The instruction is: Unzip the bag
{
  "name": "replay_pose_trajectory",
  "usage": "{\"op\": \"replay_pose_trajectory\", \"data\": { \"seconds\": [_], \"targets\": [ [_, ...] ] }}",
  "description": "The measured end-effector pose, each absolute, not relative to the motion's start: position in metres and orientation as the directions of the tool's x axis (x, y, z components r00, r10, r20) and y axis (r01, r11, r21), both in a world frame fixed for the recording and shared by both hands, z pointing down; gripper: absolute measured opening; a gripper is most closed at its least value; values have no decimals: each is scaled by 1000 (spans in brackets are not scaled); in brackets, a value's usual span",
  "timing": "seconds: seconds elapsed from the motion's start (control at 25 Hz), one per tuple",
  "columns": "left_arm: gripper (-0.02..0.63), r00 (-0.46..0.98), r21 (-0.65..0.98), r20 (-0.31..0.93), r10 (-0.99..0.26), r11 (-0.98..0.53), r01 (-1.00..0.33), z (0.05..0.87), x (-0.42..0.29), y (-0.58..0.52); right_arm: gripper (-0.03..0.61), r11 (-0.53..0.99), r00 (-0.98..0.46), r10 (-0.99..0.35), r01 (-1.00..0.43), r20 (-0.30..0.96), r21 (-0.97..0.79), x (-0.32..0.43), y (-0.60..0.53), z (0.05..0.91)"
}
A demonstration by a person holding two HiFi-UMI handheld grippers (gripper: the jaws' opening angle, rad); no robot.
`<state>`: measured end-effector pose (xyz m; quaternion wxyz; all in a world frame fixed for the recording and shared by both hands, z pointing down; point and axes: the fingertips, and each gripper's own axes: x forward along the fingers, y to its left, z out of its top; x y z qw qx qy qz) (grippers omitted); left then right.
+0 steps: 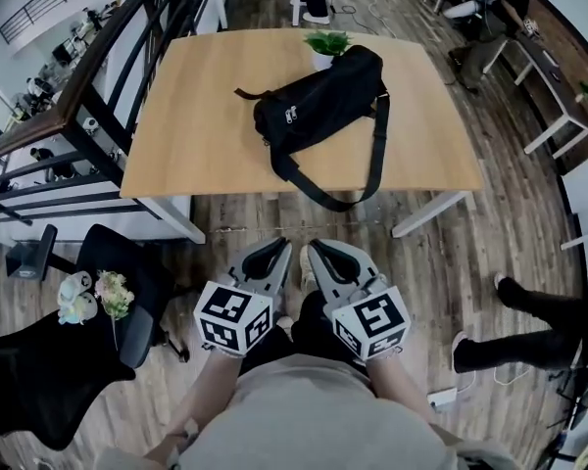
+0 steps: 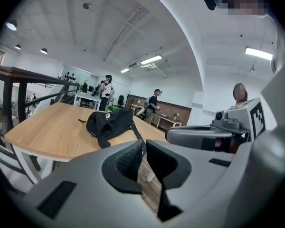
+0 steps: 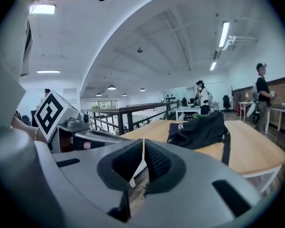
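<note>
A black duffel bag (image 1: 318,106) lies on the wooden table (image 1: 206,135), its long strap (image 1: 375,155) looping over the near edge. The bag (image 2: 109,122) also shows in the left gripper view, and the bag (image 3: 199,127) sits right of centre in the right gripper view. My left gripper (image 1: 274,251) and right gripper (image 1: 318,253) hang side by side over the floor, well short of the table's near edge. Both are shut with nothing between the pads.
A small green plant (image 1: 326,45) stands behind the bag. A black railing (image 1: 98,76) runs along the left. A black office chair (image 1: 54,360) with flowers (image 1: 98,297) is at lower left. A person's legs (image 1: 539,321) stretch in from the right. Other people stand far behind.
</note>
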<state>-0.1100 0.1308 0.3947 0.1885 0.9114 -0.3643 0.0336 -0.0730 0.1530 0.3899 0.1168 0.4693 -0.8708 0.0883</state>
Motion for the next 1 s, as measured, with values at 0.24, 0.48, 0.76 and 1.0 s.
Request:
{"op": "replay_pose_trajectory", "data": {
  "seconds": [0.24, 0.48, 0.76, 1.0],
  "targets": [
    [40, 700, 327, 211, -682, -626, -708, 399, -103, 76, 17, 535, -517, -808, -845, 283, -17, -47, 91, 391],
    [40, 641, 320, 198, -741, -569, -757, 380, -96, -1, 8, 596, -577, -775, -803, 257, -7, -37, 3, 374],
    [40, 553, 319, 210, -807, -478, -819, 378, -96, -72, 8, 677, -649, -721, -735, 241, 45, -32, -76, 362],
    [40, 503, 336, 175, -846, -429, -838, 377, -88, -118, 11, 709, -676, -698, -699, 236, 97, -17, -119, 357]
  ]
}}
